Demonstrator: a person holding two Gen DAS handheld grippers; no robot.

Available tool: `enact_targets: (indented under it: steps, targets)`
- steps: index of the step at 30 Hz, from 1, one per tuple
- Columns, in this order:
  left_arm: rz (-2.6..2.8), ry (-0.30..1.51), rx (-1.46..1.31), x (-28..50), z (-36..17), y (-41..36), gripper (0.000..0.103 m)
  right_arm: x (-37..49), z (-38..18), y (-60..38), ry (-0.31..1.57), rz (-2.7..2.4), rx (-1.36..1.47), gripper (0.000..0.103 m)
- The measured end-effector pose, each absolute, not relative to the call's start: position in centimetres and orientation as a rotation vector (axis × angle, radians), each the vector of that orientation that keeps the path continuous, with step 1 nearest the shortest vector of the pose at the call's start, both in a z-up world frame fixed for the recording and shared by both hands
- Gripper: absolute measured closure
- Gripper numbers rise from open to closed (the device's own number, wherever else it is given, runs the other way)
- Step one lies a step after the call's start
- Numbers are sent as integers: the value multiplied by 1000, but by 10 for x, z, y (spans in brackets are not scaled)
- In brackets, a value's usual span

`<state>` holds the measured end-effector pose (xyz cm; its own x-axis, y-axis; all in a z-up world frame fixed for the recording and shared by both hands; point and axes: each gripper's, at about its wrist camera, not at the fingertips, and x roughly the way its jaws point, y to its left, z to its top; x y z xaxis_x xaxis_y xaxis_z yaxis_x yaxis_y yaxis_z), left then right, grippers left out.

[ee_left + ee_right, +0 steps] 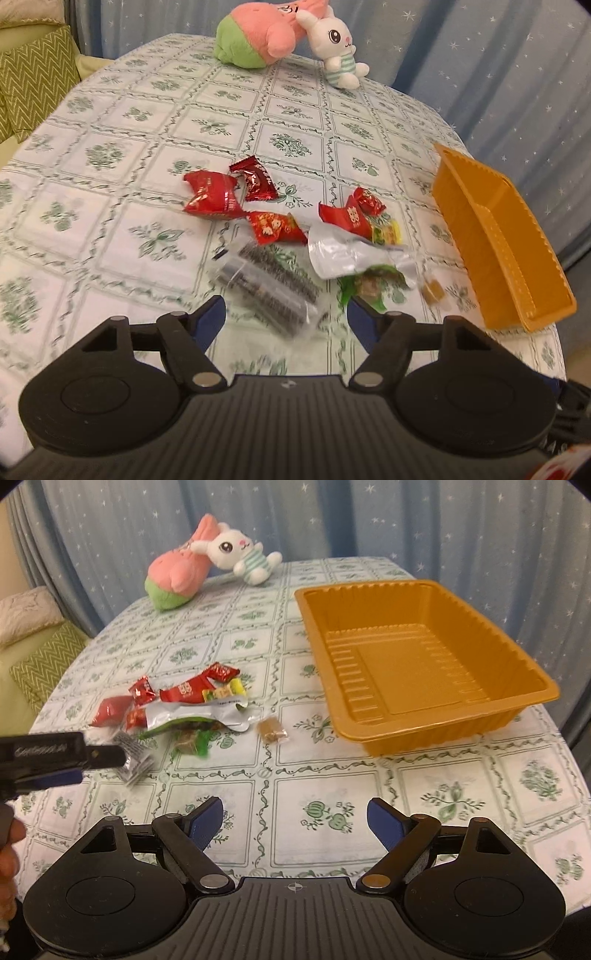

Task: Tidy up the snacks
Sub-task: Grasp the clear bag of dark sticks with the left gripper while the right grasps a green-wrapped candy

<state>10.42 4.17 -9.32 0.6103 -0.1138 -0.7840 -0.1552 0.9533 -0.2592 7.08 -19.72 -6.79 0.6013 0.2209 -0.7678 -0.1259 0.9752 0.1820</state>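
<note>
Loose snacks lie in a heap on the flowered tablecloth: several red packets [210, 195], a silver pouch [343, 254], a green-wrapped sweet [369, 286], a small brown candy [432, 290] and a clear packet of dark sticks [269, 284]. My left gripper [286, 310] stands open low over the cloth. The clear packet lies just ahead of its blue pads, untouched. An empty orange tray [406, 672] sits to the right of the heap. My right gripper [295, 806] is open over bare cloth in front of the tray, with nothing between its fingers. The left gripper [92, 766] shows at the left edge of the right wrist view.
A pink-and-green plush [177, 579] and a white rabbit plush [240, 554] lie at the table's far edge. A sofa with green zigzag cushions [33, 81] stands to the left. Starry blue curtains hang behind. The table's rounded edge falls away just right of the tray [498, 240].
</note>
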Motion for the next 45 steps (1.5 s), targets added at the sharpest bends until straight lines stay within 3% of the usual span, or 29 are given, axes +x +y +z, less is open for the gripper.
enact_targets:
  steps: [8, 11, 12, 19, 25, 35, 37, 41, 45]
  targets:
    - [8, 915, -255, 130, -111, 38, 39, 84, -81, -186, 898, 211, 102, 18]
    - [-10, 917, -168, 134, -111, 35, 49, 89, -87, -180, 897, 226, 99, 18]
    - [-13, 920, -131, 134, -111, 34, 57, 90, -88, -178, 895, 232, 97, 18]
    - [-42, 967, -68, 128, -108, 41, 67, 102, -95, -162, 855, 241, 71, 26]
    - [-51, 971, -98, 118, -104, 49, 70, 114, -97, -146, 831, 271, 93, 41]
    - [-31, 943, -126, 114, -90, 61, 71, 137, -105, -100, 818, 355, 63, 43]
    - [-27, 939, -132, 113, -88, 63, 71, 139, -106, -94, 812, 354, 40, 48]
    - [-31, 931, -148, 110, -85, 65, 71, 138, -107, -88, 802, 351, -36, 74]
    - [-39, 928, -147, 105, -80, 61, 71, 129, -104, -96, 808, 340, -40, 78]
